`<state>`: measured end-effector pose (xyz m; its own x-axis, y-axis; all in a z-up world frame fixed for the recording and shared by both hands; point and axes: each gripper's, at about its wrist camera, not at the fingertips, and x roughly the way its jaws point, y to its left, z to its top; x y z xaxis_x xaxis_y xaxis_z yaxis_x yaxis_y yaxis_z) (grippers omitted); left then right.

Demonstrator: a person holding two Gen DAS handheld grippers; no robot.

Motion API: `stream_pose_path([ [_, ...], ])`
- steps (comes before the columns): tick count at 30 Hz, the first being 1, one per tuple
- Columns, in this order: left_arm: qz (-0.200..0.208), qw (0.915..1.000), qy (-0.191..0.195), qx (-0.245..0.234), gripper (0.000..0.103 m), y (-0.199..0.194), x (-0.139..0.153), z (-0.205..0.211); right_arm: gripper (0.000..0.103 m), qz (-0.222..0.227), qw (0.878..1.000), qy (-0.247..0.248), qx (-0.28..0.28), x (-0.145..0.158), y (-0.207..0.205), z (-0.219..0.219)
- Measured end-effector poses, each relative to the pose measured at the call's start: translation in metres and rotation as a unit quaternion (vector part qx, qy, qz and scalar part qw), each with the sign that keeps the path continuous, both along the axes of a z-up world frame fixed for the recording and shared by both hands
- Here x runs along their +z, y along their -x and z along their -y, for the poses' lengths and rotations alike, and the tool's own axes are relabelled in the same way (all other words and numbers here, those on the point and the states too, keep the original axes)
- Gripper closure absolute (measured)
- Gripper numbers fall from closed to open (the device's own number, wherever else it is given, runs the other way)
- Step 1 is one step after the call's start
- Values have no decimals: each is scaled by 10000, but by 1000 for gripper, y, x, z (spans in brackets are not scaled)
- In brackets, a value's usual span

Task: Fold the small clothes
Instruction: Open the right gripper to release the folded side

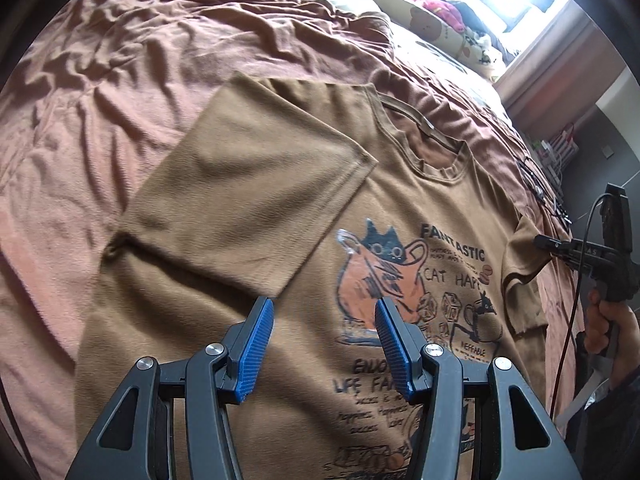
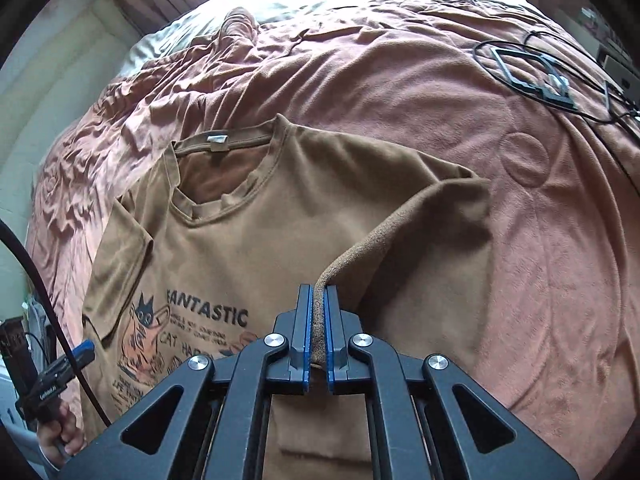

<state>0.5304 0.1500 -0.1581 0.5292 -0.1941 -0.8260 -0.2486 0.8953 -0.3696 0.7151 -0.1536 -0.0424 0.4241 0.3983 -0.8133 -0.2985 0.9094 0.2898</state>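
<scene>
A brown T-shirt (image 1: 400,208) with a cat print and the word FANTASTIC lies face up on a pinkish bedspread (image 1: 120,80). One sleeve (image 1: 248,184) is folded inward over the chest. My left gripper (image 1: 325,303) hovers open over the print, with nothing between its blue pads. In the right wrist view my right gripper (image 2: 319,289) is shut on the hem of the other sleeve (image 2: 420,216), which is lifted off the T-shirt (image 2: 248,240). The right gripper (image 1: 548,243) also shows at the shirt's right side. The left gripper (image 2: 86,350) appears at the lower left.
Black cables and a black frame (image 2: 532,72) lie on the bedspread (image 2: 400,80) beyond the shirt on the right. Pillows and plush toys (image 1: 440,4) are piled by the bright window. A dark cable (image 2: 40,280) hangs at the left edge. A hand (image 1: 608,324) holds the right gripper's handle.
</scene>
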Motion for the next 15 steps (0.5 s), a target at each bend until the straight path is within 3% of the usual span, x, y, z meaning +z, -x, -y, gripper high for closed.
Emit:
stream_pose_path([
  [6,-17,9999,-83,129,48,5,3,-15,97,94,9991,-423,-30,4,-12,-13],
  [8,-19,9999,-103,129,48,5,3,-17,81,121,9984,-546,49,5,-10,-12],
  [10,-46,9999,-99,100,48,3,2,-16,52,234,9982,-544,29,7,-3,-5],
  [15,-52,9999,-87,-15,48,-5,1,-5,50,304,9978,-582,-45,9,13,24],
])
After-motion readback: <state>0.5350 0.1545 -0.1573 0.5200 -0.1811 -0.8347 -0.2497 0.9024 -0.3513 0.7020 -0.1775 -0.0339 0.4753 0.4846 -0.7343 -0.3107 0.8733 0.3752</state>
